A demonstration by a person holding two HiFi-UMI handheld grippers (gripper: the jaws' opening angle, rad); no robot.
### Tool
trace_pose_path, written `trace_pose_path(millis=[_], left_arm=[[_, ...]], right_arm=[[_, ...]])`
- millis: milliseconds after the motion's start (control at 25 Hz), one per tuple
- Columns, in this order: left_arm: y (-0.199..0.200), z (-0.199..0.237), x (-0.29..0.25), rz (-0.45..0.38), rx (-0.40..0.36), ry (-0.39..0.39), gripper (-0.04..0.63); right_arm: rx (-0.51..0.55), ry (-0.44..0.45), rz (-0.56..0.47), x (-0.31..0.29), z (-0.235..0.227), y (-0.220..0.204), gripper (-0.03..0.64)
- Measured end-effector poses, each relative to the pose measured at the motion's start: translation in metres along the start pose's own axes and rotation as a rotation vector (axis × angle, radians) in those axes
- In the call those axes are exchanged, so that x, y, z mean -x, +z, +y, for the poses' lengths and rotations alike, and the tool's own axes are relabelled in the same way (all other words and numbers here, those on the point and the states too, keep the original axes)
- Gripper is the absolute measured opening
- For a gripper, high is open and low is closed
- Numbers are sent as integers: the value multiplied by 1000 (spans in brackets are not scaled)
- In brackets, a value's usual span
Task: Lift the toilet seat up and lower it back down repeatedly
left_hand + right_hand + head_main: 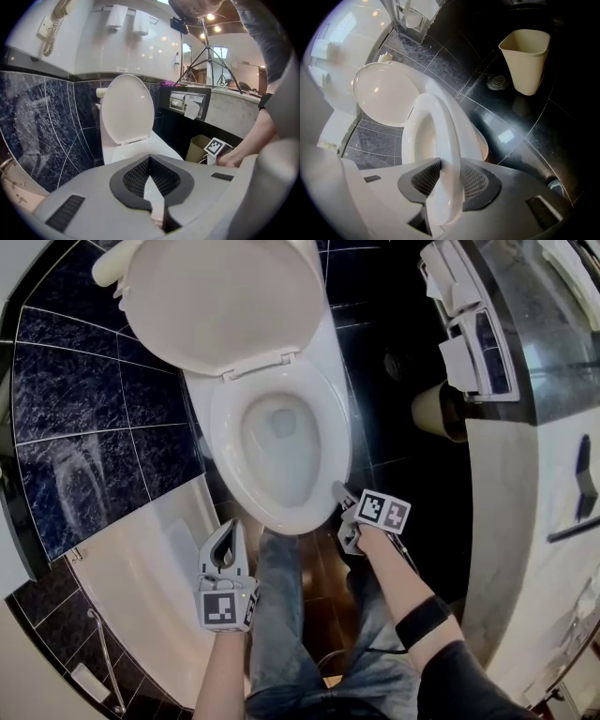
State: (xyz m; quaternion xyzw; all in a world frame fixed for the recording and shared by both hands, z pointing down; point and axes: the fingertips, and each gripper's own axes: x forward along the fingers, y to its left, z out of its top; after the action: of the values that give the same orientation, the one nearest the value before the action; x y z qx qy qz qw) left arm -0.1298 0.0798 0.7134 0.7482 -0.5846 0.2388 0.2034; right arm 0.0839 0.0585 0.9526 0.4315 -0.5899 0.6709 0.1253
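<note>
As the R gripper (450, 161) is set over the front-right rim of the toilet seat (440, 122), the rim is seen between its jaws w/ both pads (476, 180) apparently pressed on it. This is read as a narrow grip on the seat, not an empty one. Seat is judged fully down on the bowl (281, 442). Lid (216, 301) is stood upright at the back. L gripper (234, 525) is held off the toilet, just short of the bowl's front-left. Its tips are brought together, nothing betw. them.

Risks, as judged:
- Grip is taken on glossy, curved plastic, near the edge only. If the lift is started before the pads are seated, slip is expected and the seat would be dropped back on the bowl w/ a bang.
- Seat is pivoted at the rear hinge (258, 364), so an arc must be followed. If the gripper is pulled straight up w/o the wrist being turned, the rim is likely twisted out of the pads, or the hinge strained.
- Hold is one-sided (right of centre), so sideways load on the hinge is possible.
- At top of travel the seat could be knocked against the raised lid if speed is not checked.
- L gripper is kept low, near the bowl's front. It appears clear of the seat, but could be clipped if drifted inward.
- Bin (526, 58) is stood well apart on the dark floor (520, 126), so no conflict is expected.
</note>
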Motion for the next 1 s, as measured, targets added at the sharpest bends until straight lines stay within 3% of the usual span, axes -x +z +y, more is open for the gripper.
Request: trace_pose_path(millis=[200, 320, 400, 640, 840, 1000], left_arm=[[-12, 0, 0, 3, -25, -7, 0], [-2, -7, -2, 10, 28, -10, 0], [1, -10, -3, 20, 56, -11, 0], [-9, -13, 6, 32, 45, -9, 0], [-21, -26, 25, 95, 56, -11, 0], [-52, -30, 47, 166, 45, -20, 0]], right_arm=[[-39, 4, 7, 0, -2, -1, 143], [-73, 4, 3, 2, -1, 0, 140], [-66, 12, 6, 7, 1, 0, 140], [-27, 48, 31, 30, 25, 4, 132], [-57, 90, 28, 60, 58, 15, 126], [-102, 150, -3, 85, 98, 29, 127]])
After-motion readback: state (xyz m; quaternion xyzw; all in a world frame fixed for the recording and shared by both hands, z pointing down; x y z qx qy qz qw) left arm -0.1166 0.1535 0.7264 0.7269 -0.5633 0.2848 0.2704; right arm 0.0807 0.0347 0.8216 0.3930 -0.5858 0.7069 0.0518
